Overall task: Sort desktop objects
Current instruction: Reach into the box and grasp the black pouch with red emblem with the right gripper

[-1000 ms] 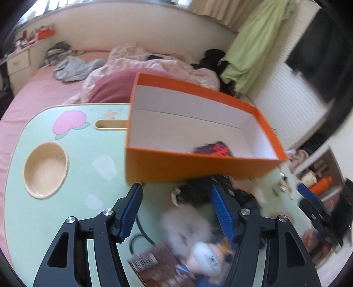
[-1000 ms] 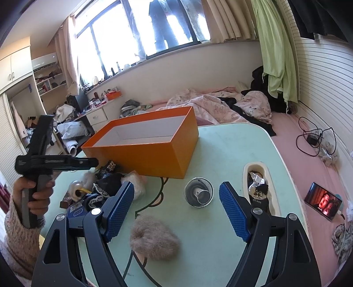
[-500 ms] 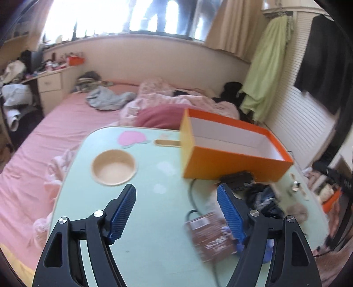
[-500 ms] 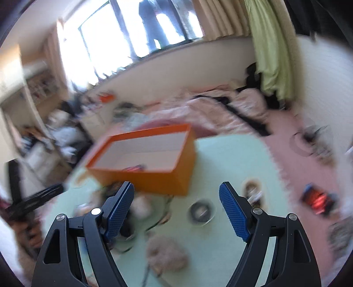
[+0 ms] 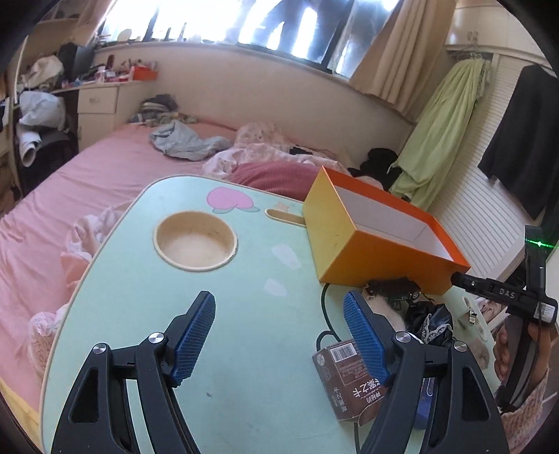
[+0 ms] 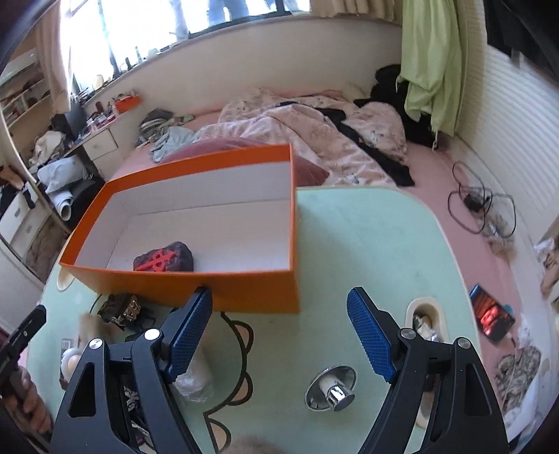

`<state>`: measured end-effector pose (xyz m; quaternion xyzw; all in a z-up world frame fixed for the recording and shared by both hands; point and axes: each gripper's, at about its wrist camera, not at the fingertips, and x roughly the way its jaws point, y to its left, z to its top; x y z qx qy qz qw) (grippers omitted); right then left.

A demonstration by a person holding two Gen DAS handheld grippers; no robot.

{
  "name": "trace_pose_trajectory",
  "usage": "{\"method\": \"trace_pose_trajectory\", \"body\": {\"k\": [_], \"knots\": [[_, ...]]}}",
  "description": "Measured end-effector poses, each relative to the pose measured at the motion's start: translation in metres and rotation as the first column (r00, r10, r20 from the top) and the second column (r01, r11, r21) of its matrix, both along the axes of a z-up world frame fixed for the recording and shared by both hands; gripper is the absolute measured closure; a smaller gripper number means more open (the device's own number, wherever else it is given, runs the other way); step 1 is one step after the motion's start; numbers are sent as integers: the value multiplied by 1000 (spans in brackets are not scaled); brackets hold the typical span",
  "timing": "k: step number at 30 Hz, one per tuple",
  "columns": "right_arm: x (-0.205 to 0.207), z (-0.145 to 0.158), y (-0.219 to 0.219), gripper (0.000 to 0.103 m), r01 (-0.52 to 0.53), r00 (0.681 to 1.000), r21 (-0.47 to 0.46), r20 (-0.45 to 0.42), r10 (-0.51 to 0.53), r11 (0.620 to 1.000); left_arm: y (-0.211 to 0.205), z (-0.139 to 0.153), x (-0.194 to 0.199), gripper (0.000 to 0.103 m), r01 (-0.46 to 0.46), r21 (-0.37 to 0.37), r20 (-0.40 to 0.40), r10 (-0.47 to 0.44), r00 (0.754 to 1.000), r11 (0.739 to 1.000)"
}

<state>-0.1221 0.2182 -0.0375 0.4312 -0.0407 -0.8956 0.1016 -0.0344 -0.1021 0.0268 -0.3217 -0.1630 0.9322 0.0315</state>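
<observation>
Here bare table (image 5: 146, 314) lies left of the orange box (image 5: 353, 251).

Your left gripper (image 5: 279, 335) points downward with its blue-padded jaws spread wide, nothing between the pads. Your right gripper (image 6: 279, 335) is likewise tilted down, jaws parted and empty. Your right hand (image 5: 513, 352) grips its handle.

Strong daylight enters from the far window (image 5: 265, 28), which is overexposed to white in both views. The table (image 5: 244, 366) is evenly lit with soft shadows. Edges bend and darken to black corners; focus is sharp
</observation>
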Motion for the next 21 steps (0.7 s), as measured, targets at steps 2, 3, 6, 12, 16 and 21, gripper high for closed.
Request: {"method": "trace_pose_trajectory", "body": {"k": [2,3,6,12,16,21], "knots": [[8,3,3,24,-11,1000,-35,-2,11,999,0,-1,-1,27,-3,-2,8,3,1000,1000],[13,6,3,24,-10,1000,-38,-11,10,999,0,-2,-2,27,-7,-3,11,7,1000,1000],[24,24,-5,24,-24,998,-20,-52,23,1000,2,-3,-3,27,-9,-8,18,10,1000,1000],[25,46,-40,24,-75,993,65,-87,81,995,6,-3,-3,26,-14,-33,21,15,1000,999],[22,43,-64,24,-107,990,125,-73,117,986,5,-3,-1,25,-11,-31,12,12,1000,999],[22,35,-88,24,-158,984,165,-53,169,973,3,-3,1,25,-7,-11,7,7,1000,1000]]}}
